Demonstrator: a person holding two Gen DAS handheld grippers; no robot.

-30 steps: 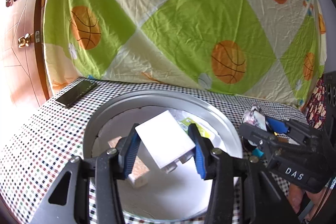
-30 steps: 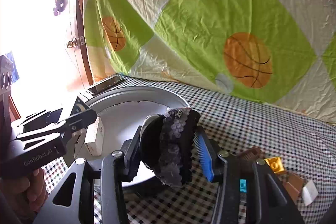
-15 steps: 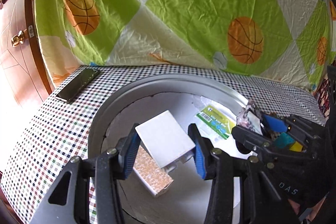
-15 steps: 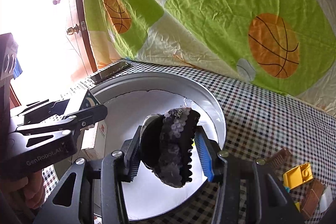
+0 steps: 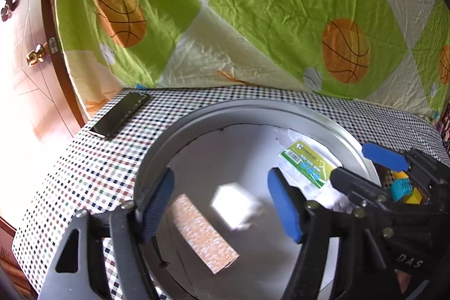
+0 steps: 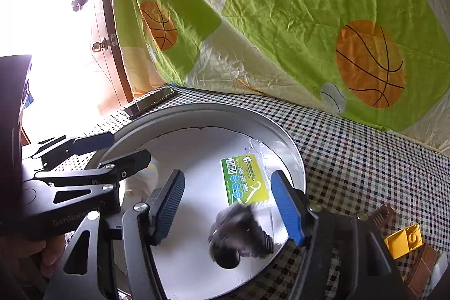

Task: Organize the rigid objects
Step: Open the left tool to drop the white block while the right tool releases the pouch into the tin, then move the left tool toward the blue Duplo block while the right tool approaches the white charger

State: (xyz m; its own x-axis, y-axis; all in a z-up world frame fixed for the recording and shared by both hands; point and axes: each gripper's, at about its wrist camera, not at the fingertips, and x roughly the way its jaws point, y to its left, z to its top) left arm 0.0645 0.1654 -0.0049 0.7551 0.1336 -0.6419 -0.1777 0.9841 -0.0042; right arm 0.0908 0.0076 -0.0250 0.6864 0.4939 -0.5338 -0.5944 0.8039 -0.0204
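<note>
Both jaws have just been opened, so the white box (image 5: 234, 203) is dropped from the left gripper (image 5: 220, 204) and the dark sequinned piece (image 6: 239, 235) from the right gripper (image 6: 229, 207) into the round tray (image 5: 281, 110), two items judged sorted.

Left gripper (image 5: 220, 205): black frame, blue ribbed pads, silver screws; right gripper (image 6: 227, 205) alike; white "GenRobot" lettering on the left one's body.
</note>
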